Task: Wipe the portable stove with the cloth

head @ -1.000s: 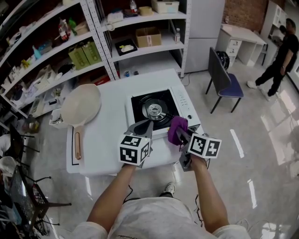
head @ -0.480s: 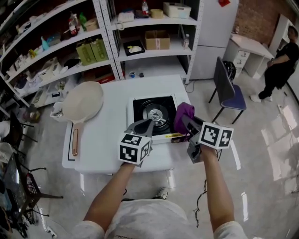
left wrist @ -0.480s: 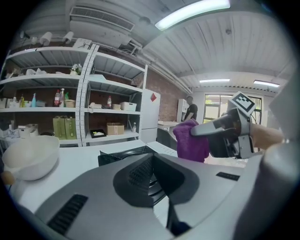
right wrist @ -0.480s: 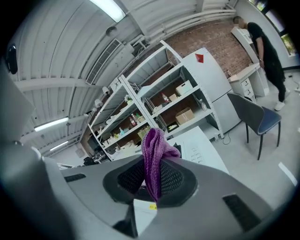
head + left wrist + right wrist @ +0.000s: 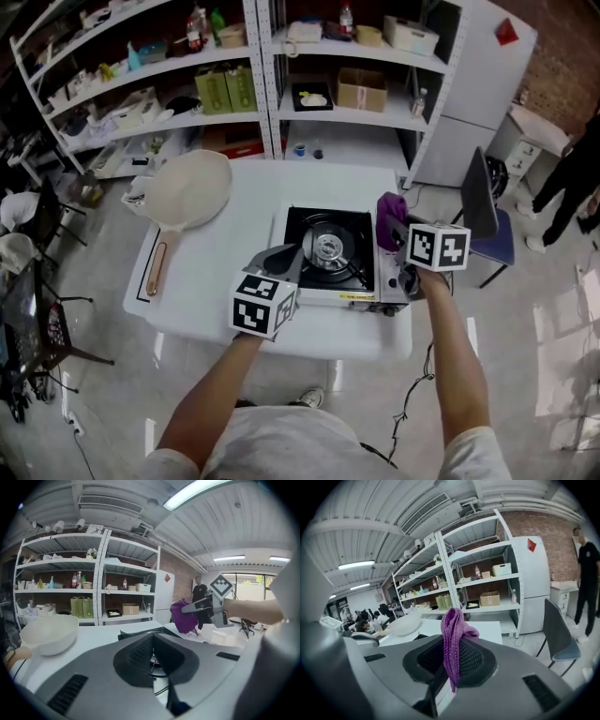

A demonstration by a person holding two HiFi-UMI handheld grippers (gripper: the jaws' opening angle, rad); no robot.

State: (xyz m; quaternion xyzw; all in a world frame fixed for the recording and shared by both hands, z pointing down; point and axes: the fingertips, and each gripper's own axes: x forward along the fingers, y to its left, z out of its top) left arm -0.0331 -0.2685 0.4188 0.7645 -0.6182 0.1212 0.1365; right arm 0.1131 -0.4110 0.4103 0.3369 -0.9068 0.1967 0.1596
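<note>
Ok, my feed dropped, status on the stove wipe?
Left gripper shut, empty, near front of stove. Right gripper shut on cloth, raised over stove's right side. Pan sits clear, left.

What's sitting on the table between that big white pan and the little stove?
Nothing. In the head view, the stretch of white table between the pan and the portable stove is bare.

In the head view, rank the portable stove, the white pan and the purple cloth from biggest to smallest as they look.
1. Portable stove, largest.
2. White pan, handle included, clearly smaller.
3. Purple cloth, smallest, though it's held up in the right gripper, nearer the camera.
</note>
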